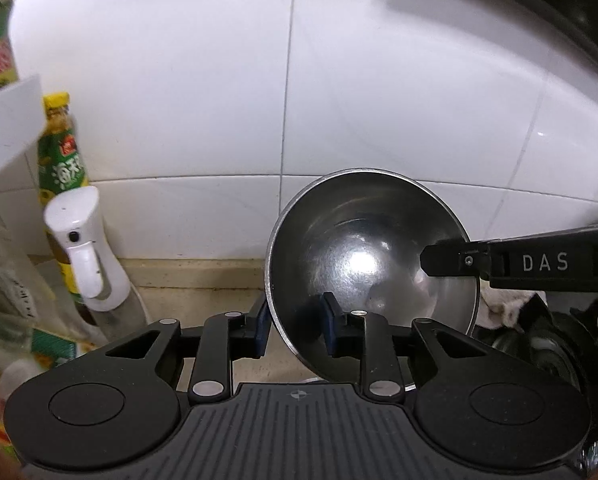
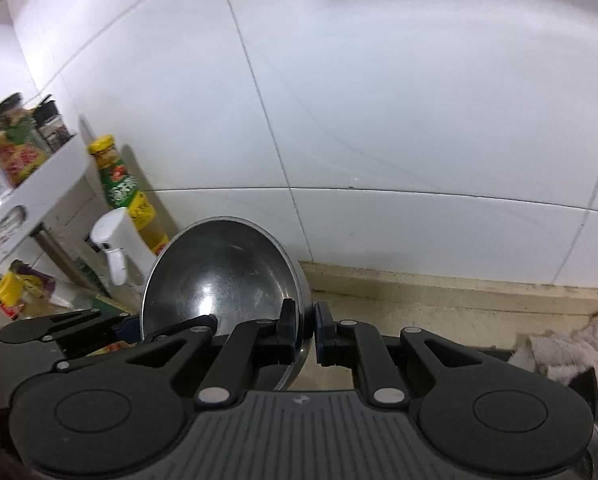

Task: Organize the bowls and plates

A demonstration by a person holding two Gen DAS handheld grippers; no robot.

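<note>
Steel bowl [image 1: 369, 276] hangs tilted before the white tiled wall [image 1: 179, 100], its lower rim cut off behind the gripper bodies. Left gripper [image 1: 297, 330] straddles the rim at seven o'clock; whether its pads press is hard to tell. Right gripper [image 2: 302, 330] pinches the rim at four o'clock. Bottles [image 1: 61, 148] at nine o'clock blur together.

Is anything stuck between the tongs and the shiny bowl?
No. Both tongs already have the bowl by its rim: the left tongs sit around the near edge, and the right tongs pinch the edge on the other side. Nothing visible gets between them.
</note>
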